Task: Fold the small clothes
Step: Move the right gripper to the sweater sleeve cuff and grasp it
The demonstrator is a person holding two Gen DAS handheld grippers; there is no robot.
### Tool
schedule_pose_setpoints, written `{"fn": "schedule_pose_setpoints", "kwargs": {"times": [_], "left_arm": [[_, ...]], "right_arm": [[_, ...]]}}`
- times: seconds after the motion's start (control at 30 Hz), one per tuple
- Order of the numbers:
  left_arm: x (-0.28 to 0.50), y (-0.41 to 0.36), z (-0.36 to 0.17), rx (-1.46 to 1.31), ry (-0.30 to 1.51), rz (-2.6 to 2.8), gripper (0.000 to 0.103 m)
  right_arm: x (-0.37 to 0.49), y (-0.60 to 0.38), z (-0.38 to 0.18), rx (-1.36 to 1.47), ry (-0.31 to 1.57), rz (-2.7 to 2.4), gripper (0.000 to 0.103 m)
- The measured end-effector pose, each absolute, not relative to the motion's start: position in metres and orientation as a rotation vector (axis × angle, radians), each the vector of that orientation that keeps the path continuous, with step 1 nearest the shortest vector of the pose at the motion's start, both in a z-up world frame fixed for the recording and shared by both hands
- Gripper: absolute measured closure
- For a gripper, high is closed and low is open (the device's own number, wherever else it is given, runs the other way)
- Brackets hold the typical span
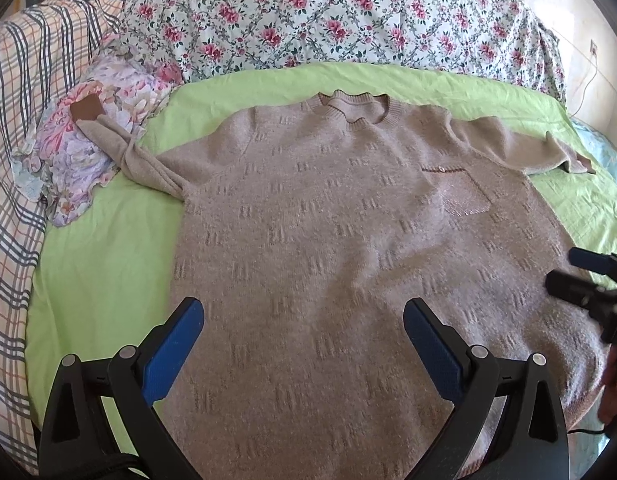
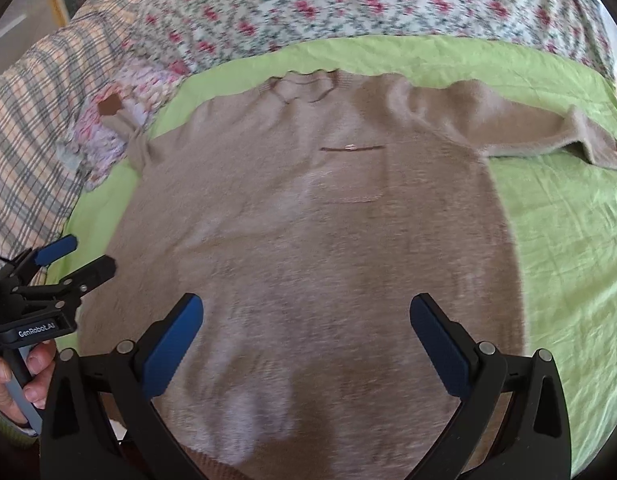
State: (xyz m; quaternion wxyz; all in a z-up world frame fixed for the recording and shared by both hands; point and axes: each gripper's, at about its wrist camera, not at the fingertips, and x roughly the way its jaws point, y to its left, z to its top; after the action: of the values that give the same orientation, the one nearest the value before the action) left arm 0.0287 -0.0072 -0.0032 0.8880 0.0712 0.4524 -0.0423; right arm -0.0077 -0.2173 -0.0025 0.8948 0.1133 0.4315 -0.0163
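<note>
Both tongs are spread wide with nothing in them; the left gripper (image 1: 303,316) hangs over the bottom half of the sweater (image 1: 328,220), and the right gripper (image 2: 306,314) hangs over the same end a bit further right, with the fuzzy right view making it hard to tell whether either one touches the knit. So the sweater is front side up on the green sheet (image 1: 100,248), collar (image 1: 354,106) at the far end, chest pocket (image 1: 464,192) showing; pretty flat, just a few soft ripples.

As for progress, I'd say basically 0 folds done; the body isn't doubled over anywhere, and both sleeves are out to the sides; the left sleeve (image 1: 120,142) is twisted and its brown cuff sits on a flowery pillow (image 1: 88,160); the right sleeve (image 2: 548,132) lies out on the sheet. What's left is probably everything: sleeves in, sides over, then bottom up.

Beyond that there's a rose-print quilt (image 1: 328,12) and a plaid blanket (image 1: 16,100) round the edges.
</note>
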Motion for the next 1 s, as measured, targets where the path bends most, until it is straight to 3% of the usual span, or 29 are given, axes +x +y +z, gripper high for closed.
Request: {"fn": "schedule_pose_setpoints", "kwargs": {"times": [0.63, 0.7, 0.83, 1.0], "left_arm": [[0.112, -0.019, -0.004, 0.146, 0.913, -0.049, 0.003], [0.12, -0.023, -0.007, 0.147, 0.92, -0.048, 0.003], [0.132, -0.033, -0.018, 0.146, 0.948, -0.058, 0.003], [0.142, -0.046, -0.036, 0.165, 0.984, -0.069, 0.003]], "right_arm": [[-0.008, -0.452, 0.008, 0.508, 0.791, -0.381, 0.0], [-0.008, -0.489, 0.007, 0.572, 0.754, -0.416, 0.004], [-0.003, -0.565, -0.002, 0.694, 0.711, -0.546, 0.027], [0.002, -0.643, -0.015, 0.79, 0.65, -0.696, 0.033]]}}
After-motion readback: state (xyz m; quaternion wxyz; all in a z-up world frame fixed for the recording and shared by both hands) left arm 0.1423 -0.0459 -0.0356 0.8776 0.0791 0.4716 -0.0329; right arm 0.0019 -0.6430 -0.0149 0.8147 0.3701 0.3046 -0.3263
